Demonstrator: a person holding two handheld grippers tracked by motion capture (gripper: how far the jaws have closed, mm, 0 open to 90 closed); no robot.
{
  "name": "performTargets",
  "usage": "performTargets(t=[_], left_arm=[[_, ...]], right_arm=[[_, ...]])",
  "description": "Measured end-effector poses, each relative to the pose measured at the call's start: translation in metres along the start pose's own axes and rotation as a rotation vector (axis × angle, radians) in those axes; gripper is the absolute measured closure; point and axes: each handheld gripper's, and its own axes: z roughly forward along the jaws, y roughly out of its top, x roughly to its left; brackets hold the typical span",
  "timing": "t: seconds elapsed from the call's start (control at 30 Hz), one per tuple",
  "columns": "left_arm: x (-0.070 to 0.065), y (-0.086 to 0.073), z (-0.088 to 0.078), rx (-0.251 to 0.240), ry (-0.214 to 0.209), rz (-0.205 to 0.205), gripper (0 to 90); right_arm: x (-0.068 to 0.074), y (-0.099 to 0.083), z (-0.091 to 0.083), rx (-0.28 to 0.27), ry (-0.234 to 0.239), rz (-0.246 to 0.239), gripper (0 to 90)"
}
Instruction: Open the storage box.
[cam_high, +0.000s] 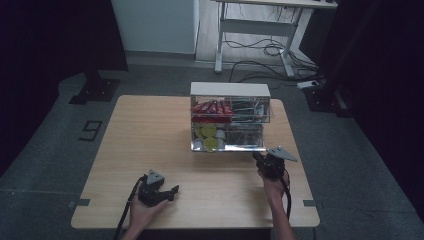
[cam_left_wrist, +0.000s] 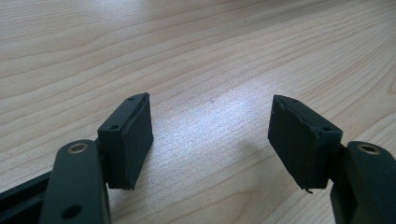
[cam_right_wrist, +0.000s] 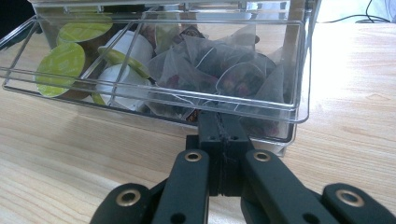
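Now closing lower drawer (cam_right_wrist: 154, 100): right gripper (cam_right_wrist: 223, 122), jaws shut, empty, at front lip; left gripper (cam_left_wrist: 210, 140) open, idle. Next: steady push inward.

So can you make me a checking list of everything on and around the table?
Surface: wooden table, bare pale wood around the things.
Job's things: clear box with two drawers; the lower drawer stands pulled out, holding green-topped cups and tea bags; red packets in the upper level.
Clutter: nothing seen.
Grippers: left gripper open above bare wood, holding nothing; right gripper shut at the lower drawer's front edge.
Cables: one trails from each gripper; more lie on the floor under a desk.
Surroundings: white desk, dark grey floor, black stand base.
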Motion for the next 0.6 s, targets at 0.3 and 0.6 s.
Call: performTargets(t=[0.3,0.6], left_arm=[[0.0,0.0,0.0,0.0,0.001,0.001,30.8],[0.0,0.0,0.0,0.0,0.001,0.002,30.9]], right_arm=[[0.001,0.002,0.0,-0.005,-0.005,-0.008,89.5],[-0.003,0.014,-0.005,-0.049,-0.004,0.006,89.5]])
